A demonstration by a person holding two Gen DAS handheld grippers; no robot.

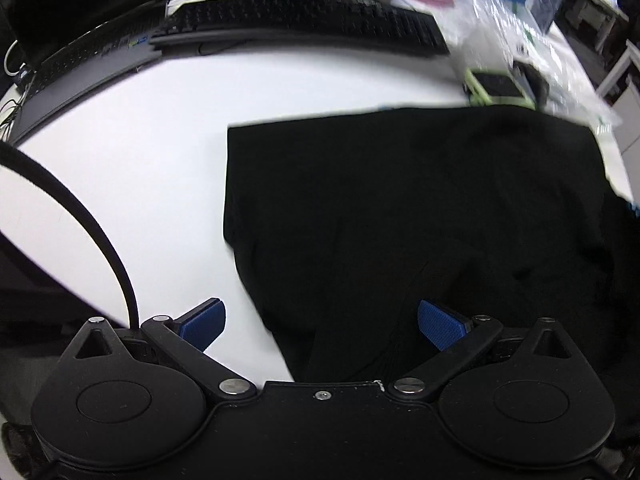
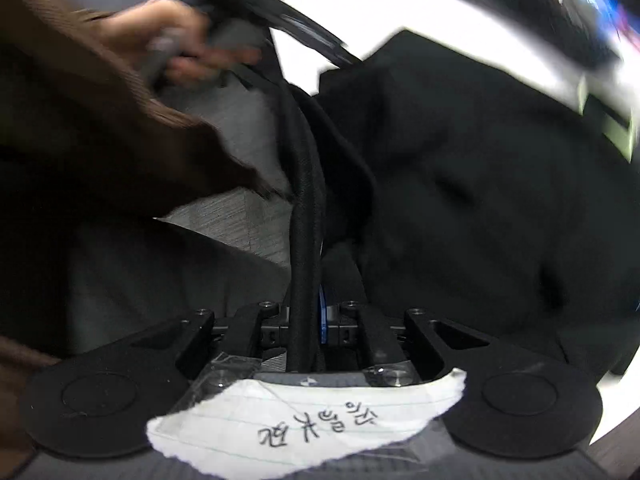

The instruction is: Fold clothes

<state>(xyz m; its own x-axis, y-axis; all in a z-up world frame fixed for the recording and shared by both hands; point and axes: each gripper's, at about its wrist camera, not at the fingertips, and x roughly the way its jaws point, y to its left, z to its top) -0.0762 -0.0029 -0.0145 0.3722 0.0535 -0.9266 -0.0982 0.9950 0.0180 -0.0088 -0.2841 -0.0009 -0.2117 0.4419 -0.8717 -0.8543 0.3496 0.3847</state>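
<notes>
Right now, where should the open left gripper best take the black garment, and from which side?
Probably the garment's left edge, approached from the bare white table on its left. That edge lies straight, flat and exposed, and the left gripper already straddles it.

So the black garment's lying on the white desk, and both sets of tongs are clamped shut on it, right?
Not quite. Only the right tongs are shut on the black garment. The left wrist view shows the left tongs open, blue pads apart. The garment does lie on the white desk.
</notes>
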